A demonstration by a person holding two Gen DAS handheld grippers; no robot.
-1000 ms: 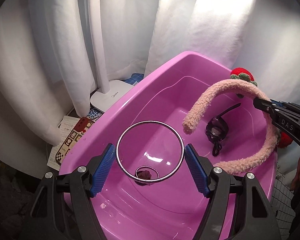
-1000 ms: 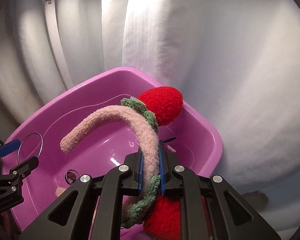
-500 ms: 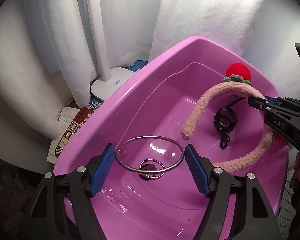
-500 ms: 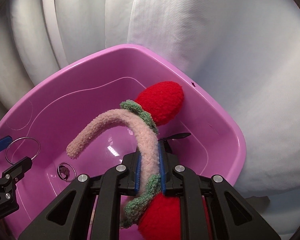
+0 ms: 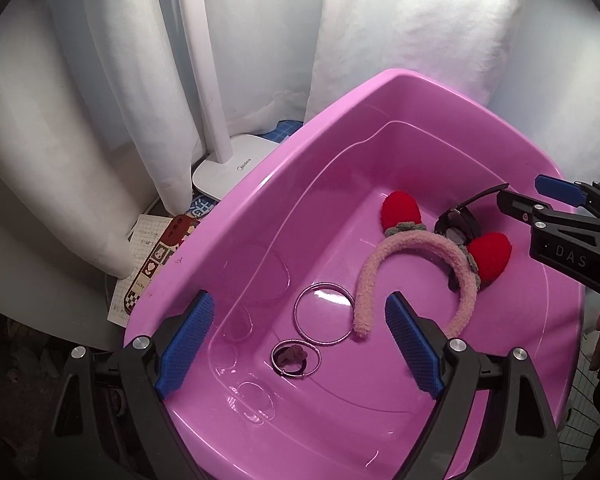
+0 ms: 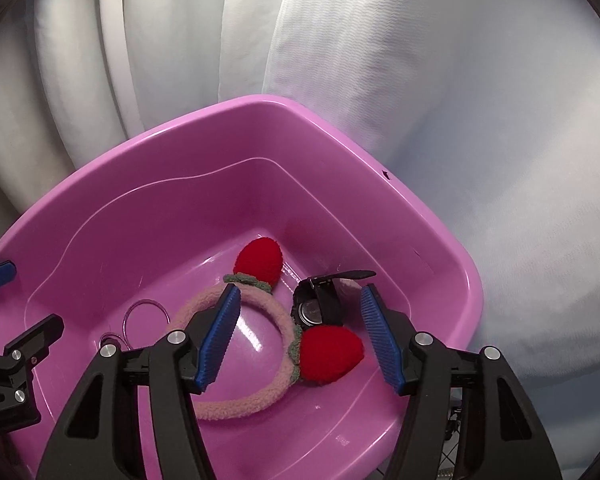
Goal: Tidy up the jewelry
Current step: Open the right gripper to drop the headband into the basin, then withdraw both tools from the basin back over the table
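- My left gripper (image 5: 300, 344) has black arms, and its fingers (image 5: 186, 344) wear ribbed blue pads.
- The tub (image 5: 260, 184) is glossy pink-purple.
- The headband (image 5: 416, 248) is fuzzy pale pink, with two red strawberries (image 5: 400, 208) on green leaves.
- The bangle (image 5: 324, 314) is silver.
- The watch (image 6: 320, 304) is black.
- The lamp base (image 5: 232, 172) is white.
- The booklet (image 5: 156, 264) is checkered brown and cream.
- The curtains (image 6: 380, 80) are white.

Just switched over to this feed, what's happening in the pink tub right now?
Jewelry is being sorted into the pink plastic tub. Both grippers hover over it with jaws open and empty: the left gripper above the large silver bangle and the small ring, the right gripper above the fuzzy pink strawberry headband. The headband lies on the tub floor, beside a black watch.
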